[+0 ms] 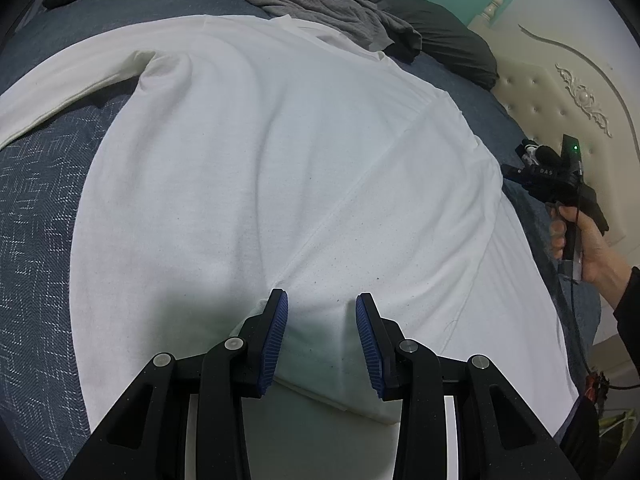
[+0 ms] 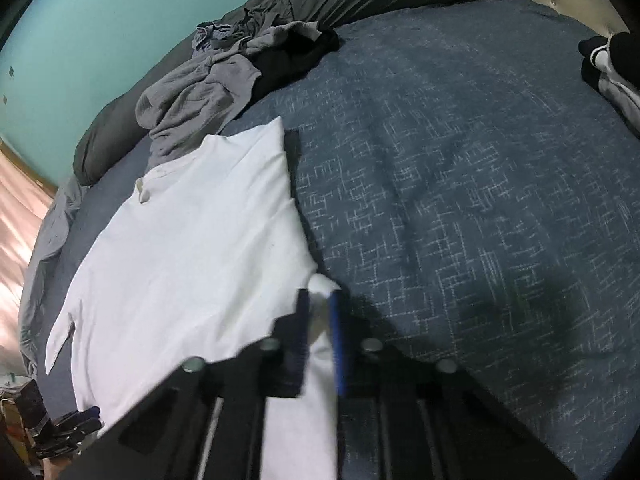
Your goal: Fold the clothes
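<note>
Left wrist view: a white long-sleeved cotton shirt (image 1: 256,168) lies spread across a bed covered by a dark blue quilt with a white crosshatch pattern (image 1: 36,248). One sleeve stretches toward the bed's left edge. The other side of the shirt is folded over its body, leaving a diagonal seam line. The left hand-held gripper (image 1: 321,300) hovers close over the shirt's near hem with its blue-padded jaws spread apart, holding nothing. A heap of crumpled grey clothes (image 1: 320,4) sits at the far edge of the bed, touching the shirt's collar end. Near the right edge, a person's hand (image 1: 576,240) holds the black right hand-held gripper (image 1: 528,152) beside a cream tufted headboard (image 1: 560,92).

Right wrist view: this frame is motion-blurred. The right hand-held gripper (image 2: 319,308) has its jaws nearly together, pinching a fold of the white shirt (image 2: 192,232) at its near right corner. The shirt lies on the left half of the quilt (image 2: 480,200), with the grey clothes (image 2: 196,92) beyond it, against a teal wall (image 2: 100,20).
</note>
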Motion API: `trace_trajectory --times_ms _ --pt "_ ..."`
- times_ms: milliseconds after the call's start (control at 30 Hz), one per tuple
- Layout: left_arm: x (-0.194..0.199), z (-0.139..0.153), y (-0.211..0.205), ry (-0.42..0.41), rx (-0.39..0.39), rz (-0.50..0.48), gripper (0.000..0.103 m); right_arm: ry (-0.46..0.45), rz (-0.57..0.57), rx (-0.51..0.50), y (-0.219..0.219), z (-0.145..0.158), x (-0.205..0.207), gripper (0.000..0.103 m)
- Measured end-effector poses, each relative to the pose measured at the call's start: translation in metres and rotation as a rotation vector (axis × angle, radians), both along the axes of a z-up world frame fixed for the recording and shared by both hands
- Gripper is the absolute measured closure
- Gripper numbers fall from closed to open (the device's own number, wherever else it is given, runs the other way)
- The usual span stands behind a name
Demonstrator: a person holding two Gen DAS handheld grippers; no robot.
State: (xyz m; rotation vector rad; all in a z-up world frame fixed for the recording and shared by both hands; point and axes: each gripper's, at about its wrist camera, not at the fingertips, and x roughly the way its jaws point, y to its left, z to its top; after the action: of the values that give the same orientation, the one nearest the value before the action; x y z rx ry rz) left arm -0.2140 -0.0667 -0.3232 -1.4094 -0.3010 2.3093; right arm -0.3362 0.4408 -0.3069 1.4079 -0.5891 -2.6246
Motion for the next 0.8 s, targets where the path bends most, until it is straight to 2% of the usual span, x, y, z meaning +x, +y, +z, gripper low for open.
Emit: trace_trajectory --times_ms 267,467,567,800 --pt "0.0 0.0 0.0 0.001 -0.002 0.0 0.065 -0.02 -0.116 -0.101 0.02 -0.01 0.006 0.102" --pt "-0.001 -0.001 0.0 0.0 0.0 0.0 0.065 -0.009 -0.184 -0.219 0.031 -0.013 0.015 0.102" --pt "-0.001 -0.001 0.001 0.002 -0.002 -0.001 0.065 0.026 -0.189 -0.262 0.033 -0.007 0.015 0.103" --pt "-0.001 -0.001 0.001 0.001 0.0 0.001 0.065 -0.048 -0.179 -0.231 0.03 -0.012 0.008 0.102"
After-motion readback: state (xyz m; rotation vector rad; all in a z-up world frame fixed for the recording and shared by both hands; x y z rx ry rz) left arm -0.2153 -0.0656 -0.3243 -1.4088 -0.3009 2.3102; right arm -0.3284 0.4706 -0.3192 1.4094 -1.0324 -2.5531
